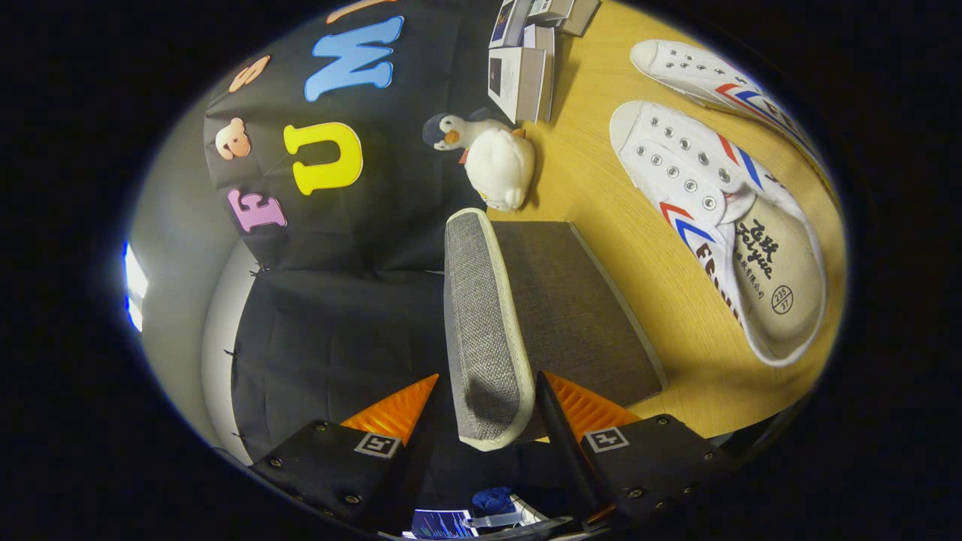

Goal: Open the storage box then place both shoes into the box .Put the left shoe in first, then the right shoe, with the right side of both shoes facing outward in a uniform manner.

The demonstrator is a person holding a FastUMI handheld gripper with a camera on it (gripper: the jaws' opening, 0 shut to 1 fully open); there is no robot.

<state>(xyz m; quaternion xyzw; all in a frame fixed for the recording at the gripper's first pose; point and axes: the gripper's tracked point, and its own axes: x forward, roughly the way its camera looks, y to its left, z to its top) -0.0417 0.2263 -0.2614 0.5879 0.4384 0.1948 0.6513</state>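
Fingers (pixel 391 413) at the bottom centre stand parted around the raised grey fabric lid (pixel 481 330) of the storage box (pixel 579 308); whether both press it is hard to tell. Beyond, a white plush penguin (pixel 496 158) and small cardboard boxes (pixel 526 75) sit mid-top. Two white canvas shoes (pixel 706 188) lie right on the wooden table (pixel 601 180).

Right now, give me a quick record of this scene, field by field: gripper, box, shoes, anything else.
gripper: gripper open, fingers either side of the lid's edge, not clearly pressing
lid: grey fabric lid lifted, standing on edge
box: storage box open, no shoe inside
shoes: two white shoes on the table beside the box
other: plush penguin, small cartons beyond the box
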